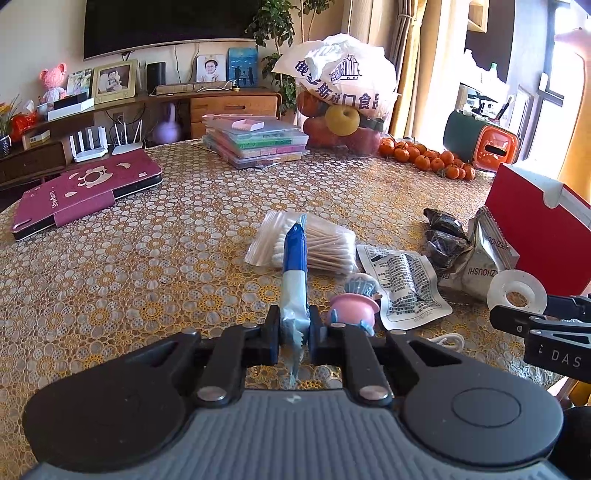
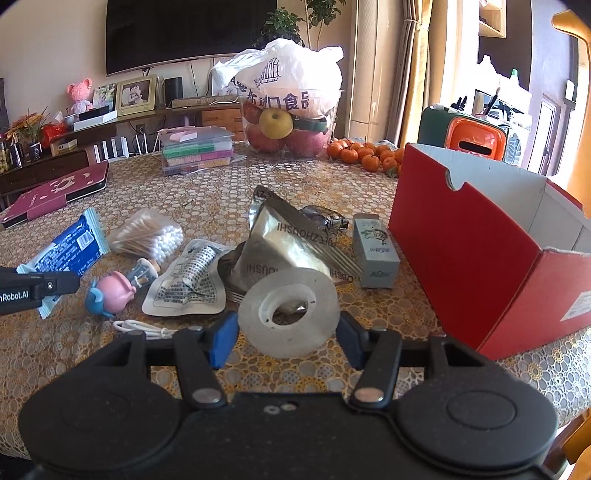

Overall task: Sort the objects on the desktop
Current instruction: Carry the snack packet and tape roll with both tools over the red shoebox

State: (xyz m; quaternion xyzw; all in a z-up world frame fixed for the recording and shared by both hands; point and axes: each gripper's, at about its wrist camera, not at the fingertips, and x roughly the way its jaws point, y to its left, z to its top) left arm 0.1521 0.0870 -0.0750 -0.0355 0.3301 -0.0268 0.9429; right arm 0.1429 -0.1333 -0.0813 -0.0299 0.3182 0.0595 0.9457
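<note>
A round table under a yellow flower-lace cloth carries the clutter. On it lie a maroon case, stacked clear organiser boxes, a bowl of fruit topped with a white bag, loose tangerines, a cotton-swab bag, foil packets, a pink toy, a white cable, a small grey box and an open red carton

A dark TV hangs on the pale far wall above a long wooden cabinet crowded with photo frames and a speaker. A leafy plant stands beside yellow curtains. Strong daylight pours through the window at far right.
</note>
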